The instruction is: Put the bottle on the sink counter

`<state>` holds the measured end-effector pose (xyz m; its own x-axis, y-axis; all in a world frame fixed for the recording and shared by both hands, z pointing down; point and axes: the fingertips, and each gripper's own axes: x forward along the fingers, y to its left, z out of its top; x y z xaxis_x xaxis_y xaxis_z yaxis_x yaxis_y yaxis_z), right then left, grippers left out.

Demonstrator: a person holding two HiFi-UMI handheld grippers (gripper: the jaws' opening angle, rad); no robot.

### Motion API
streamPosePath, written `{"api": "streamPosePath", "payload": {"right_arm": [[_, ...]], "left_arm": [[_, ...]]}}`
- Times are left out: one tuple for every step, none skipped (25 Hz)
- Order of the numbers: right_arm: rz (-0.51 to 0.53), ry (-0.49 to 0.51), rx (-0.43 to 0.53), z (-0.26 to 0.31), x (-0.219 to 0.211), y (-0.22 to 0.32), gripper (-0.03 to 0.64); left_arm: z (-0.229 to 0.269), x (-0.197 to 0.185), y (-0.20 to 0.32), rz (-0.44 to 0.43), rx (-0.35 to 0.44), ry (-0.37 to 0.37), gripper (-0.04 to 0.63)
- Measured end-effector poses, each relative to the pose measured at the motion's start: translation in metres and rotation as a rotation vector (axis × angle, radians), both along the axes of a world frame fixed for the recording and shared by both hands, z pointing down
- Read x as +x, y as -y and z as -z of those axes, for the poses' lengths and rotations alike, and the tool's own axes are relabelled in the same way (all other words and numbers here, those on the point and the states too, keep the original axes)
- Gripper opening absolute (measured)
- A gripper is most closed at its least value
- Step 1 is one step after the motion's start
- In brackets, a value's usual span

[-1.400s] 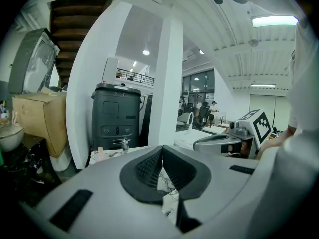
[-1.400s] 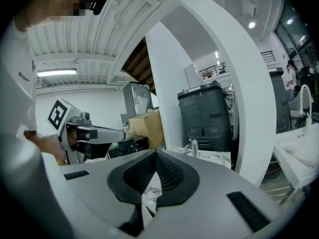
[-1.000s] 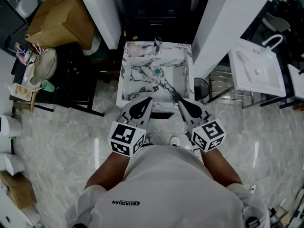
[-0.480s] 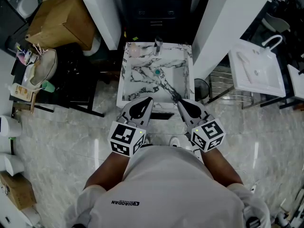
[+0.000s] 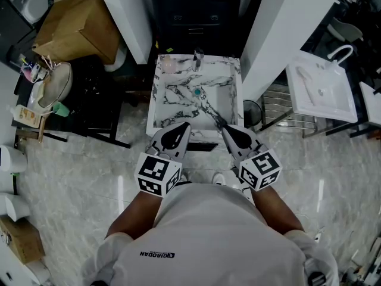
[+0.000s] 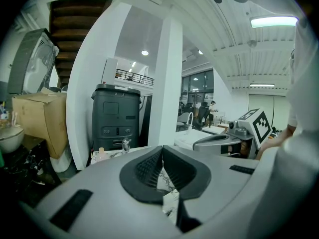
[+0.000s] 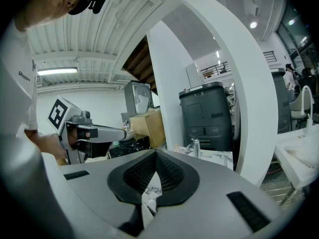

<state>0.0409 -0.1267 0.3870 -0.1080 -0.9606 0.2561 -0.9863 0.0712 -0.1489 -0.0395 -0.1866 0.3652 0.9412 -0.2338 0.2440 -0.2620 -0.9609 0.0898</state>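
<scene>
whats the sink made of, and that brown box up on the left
Sink: looks like white marble or marble-look stone, fairly glossy, with dark grey veins running through it; which of the two is unclear. Box: plain cardboard, matte brown, with creased flaps.

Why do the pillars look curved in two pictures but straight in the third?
Left gripper view: the wide-angle lens bows the white pillar, and the corners go black; right gripper view: same bowing of the right-hand pillar; head view: both stand straight, marble sink sharp, evenly lit.
</scene>
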Motion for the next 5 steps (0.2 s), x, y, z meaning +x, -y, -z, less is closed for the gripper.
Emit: {"api": "streamPosePath", "payload": {"right_arm": [[0.000, 0.000, -0.001, -0.0002, -0.0001, 0.0002, 0.040], [0.000, 0.001, -0.001, -0.0006, -0.0002, 0.0005, 0.039], [-0.001, 0.002, -0.002, -0.0010, -0.0003, 0.0008, 0.039], [-0.001, 0.003, -0.002, -0.0015, -0.0004, 0.0013, 0.038], [-0.001, 0.003, -0.002, -0.0020, -0.0004, 0.0017, 0.039]], "left_arm": [[0.0000, -0.0002, 0.0004, 0.001, 0.000, 0.000, 0.015], [-0.0001, -0.0004, 0.0008, 0.001, 0.000, 0.000, 0.015], [-0.0003, -0.0005, 0.0013, 0.001, 0.000, 0.000, 0.015], [-0.0006, -0.0006, 0.0017, 0.001, 0.000, 0.000, 0.015], [-0.0010, -0.0006, 0.0021, 0.001, 0.000, 0.000, 0.015]]}}
